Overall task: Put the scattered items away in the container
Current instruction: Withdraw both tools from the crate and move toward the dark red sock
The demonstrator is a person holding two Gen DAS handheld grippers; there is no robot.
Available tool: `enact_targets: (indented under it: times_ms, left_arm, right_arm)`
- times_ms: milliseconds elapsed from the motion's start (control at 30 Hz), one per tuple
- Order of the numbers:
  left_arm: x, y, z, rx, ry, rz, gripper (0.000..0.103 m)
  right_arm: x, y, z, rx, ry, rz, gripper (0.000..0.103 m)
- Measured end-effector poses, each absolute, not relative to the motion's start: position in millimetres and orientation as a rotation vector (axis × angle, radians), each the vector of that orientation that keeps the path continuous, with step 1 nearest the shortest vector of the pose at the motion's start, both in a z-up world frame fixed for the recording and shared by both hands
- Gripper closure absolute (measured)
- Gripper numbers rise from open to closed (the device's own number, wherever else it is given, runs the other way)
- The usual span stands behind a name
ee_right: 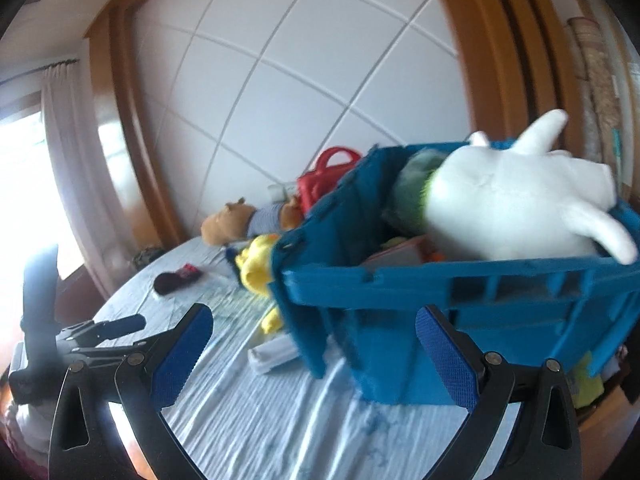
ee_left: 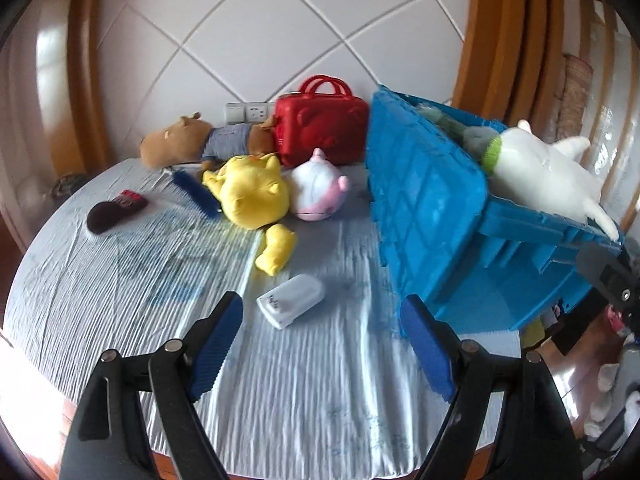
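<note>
A blue crate (ee_left: 432,220) stands at the right of the cloth-covered table (ee_left: 120,288), one lid flap hanging down its side. A white plush (ee_left: 536,172) lies across its rim, over green and other items inside. A small white bottle (ee_left: 290,304) lies on the cloth just ahead of my left gripper (ee_left: 320,344), which is open and empty. Farther back lie a yellow plush (ee_left: 252,196), a pink-and-white plush (ee_left: 318,186), a brown plush (ee_left: 192,142), a blue brush (ee_left: 196,190) and a dark sock (ee_left: 114,212). My right gripper (ee_right: 316,360) is open and empty, facing the crate (ee_right: 400,340).
A red carry case (ee_left: 320,128) stands against the tiled wall behind the plushes. Wooden frames flank the wall. The table's round edge runs close below both grippers. More soft items lie on the floor at the far right (ee_left: 612,400).
</note>
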State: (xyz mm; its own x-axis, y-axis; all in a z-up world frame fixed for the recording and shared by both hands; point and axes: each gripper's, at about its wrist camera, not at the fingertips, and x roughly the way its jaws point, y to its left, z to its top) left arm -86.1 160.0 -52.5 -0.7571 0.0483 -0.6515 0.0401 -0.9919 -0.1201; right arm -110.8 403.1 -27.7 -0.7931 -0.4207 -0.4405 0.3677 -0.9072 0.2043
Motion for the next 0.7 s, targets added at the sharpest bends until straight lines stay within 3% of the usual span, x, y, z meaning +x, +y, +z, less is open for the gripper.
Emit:
enact_targets:
  times_ms: [100,700]
  left_arm:
    - [-82,139,-51,-1.067,-0.22,2.942,0.001]
    - [-112,-46,-58,-1.104,-0.085,2.851,0.001]
  right_arm:
    - [-108,375,-24,0.684,-0.084,-2.62,0.0]
    - [-95,199,-34,0.719,-0.149,-2.753,0.0]
